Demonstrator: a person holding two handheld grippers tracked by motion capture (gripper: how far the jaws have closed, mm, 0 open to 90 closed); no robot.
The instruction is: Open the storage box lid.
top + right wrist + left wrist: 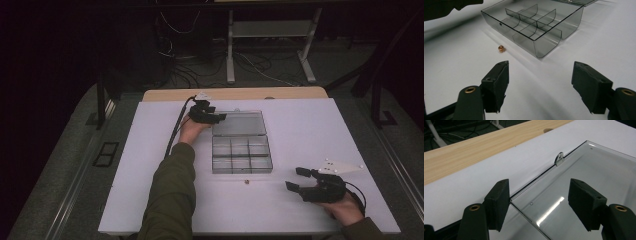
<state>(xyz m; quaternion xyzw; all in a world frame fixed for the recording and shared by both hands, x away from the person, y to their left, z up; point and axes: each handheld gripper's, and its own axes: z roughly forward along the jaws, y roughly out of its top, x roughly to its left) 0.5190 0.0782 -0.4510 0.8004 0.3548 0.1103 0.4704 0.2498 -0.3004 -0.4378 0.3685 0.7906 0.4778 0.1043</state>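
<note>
Small copper nut [501, 48] loose, just in front of clear smoky plastic divider box [242, 155].
Right gripper [298, 179] open, nearer the nut; left gripper [214, 116] open at box's flat lid.

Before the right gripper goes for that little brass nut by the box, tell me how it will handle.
The brass nut is tiny next to the right gripper's open jaws, so it will likely be light and easy to fumble. It looks round and metallic, so a nudge may send it skidding or rolling across the smooth white table.

From above my white table [310, 130] is dim and softly grainy with the room behind nearly black, while my gripper views are sharp, showing a streak of glare on the clear lid [599, 177] and soft shadows beside the box [534, 27].
</note>
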